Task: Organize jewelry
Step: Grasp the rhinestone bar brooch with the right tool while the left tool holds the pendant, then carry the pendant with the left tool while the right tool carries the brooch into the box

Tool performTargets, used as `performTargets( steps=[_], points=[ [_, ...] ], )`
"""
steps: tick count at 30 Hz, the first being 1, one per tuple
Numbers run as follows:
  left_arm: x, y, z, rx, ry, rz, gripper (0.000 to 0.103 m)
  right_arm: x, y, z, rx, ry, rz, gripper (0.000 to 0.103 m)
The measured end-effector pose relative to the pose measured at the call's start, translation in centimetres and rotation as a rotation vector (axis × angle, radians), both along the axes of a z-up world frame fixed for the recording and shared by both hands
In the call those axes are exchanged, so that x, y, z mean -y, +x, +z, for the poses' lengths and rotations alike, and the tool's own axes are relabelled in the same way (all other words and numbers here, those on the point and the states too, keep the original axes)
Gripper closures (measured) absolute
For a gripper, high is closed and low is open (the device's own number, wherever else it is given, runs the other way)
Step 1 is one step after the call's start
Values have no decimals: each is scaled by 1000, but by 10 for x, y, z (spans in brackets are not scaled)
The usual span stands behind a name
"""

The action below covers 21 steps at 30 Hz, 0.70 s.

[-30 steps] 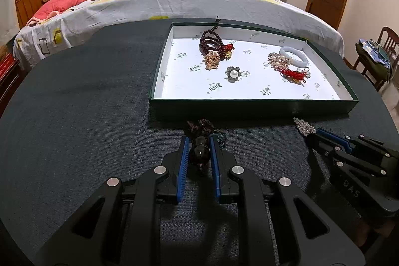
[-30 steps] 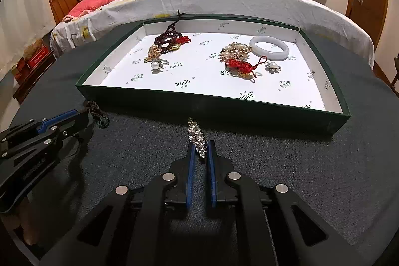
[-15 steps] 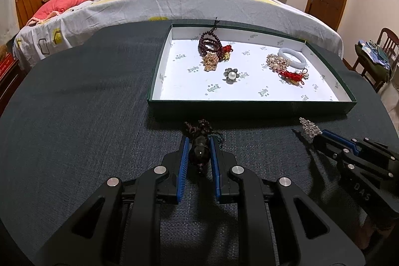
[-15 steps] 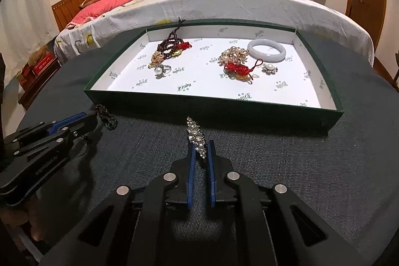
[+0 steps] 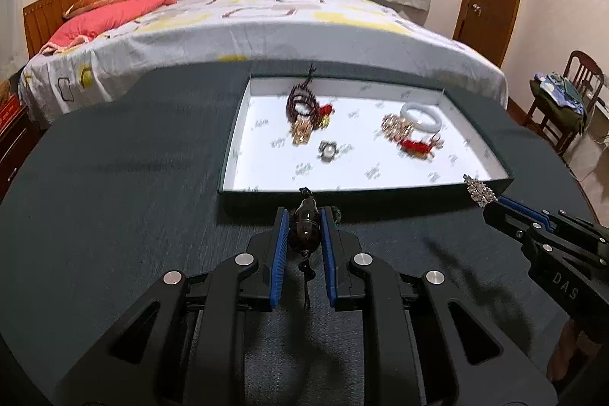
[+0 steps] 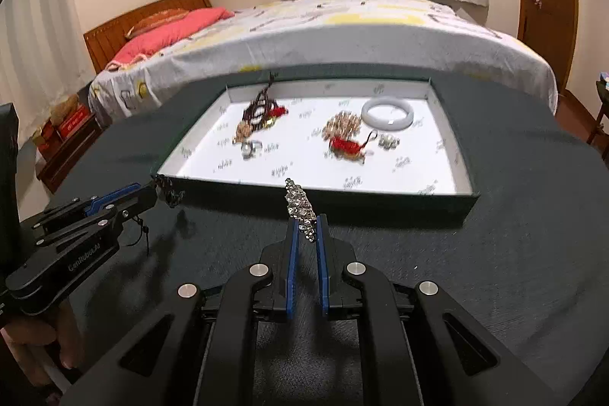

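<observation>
My left gripper [image 5: 303, 215] is shut on a dark bead pendant [image 5: 304, 227] with a knotted cord, held above the dark tablecloth just in front of the green tray [image 5: 228, 177]. Off to the left in the right wrist view, the same left gripper [image 6: 158, 189] shows the dark cord [image 6: 169, 193] at its tip. My right gripper [image 6: 305, 221] is shut on a sparkling rhinestone hair clip [image 6: 300, 206], lifted near the tray's front wall [image 6: 380, 204]. Beside the tray's right corner in the left wrist view, that clip [image 5: 479, 191] sticks out of the right gripper [image 5: 489, 202].
Inside the white-lined tray lie a brown bead bracelet [image 5: 302, 105], a pearl ring [image 5: 328, 151], a white bangle [image 6: 386, 112], a pearl cluster [image 6: 342, 126] and a red knot charm [image 6: 346, 147]. A bed [image 5: 266, 25] stands behind the table, a chair [image 5: 567, 101] at right.
Both grippers have risen off the tablecloth with their pieces and moved closer to the tray's front wall. The pendant's cord now dangles free below the left jaws.
</observation>
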<state>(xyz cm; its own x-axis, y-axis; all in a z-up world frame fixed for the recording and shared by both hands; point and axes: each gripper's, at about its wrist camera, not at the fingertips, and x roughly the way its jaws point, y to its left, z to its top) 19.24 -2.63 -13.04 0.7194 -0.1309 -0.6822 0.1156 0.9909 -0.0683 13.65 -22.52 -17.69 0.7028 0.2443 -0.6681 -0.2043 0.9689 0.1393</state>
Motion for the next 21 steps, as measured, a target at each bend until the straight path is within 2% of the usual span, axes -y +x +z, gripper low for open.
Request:
performTargets(
  steps=[12, 21],
  points=[
    [14, 6, 46, 74, -57, -46, 86, 16, 4, 36, 86, 22, -30, 93],
    [44, 33, 87, 179, -61, -98, 86, 24, 25, 62, 158, 19, -53, 93]
  ],
)
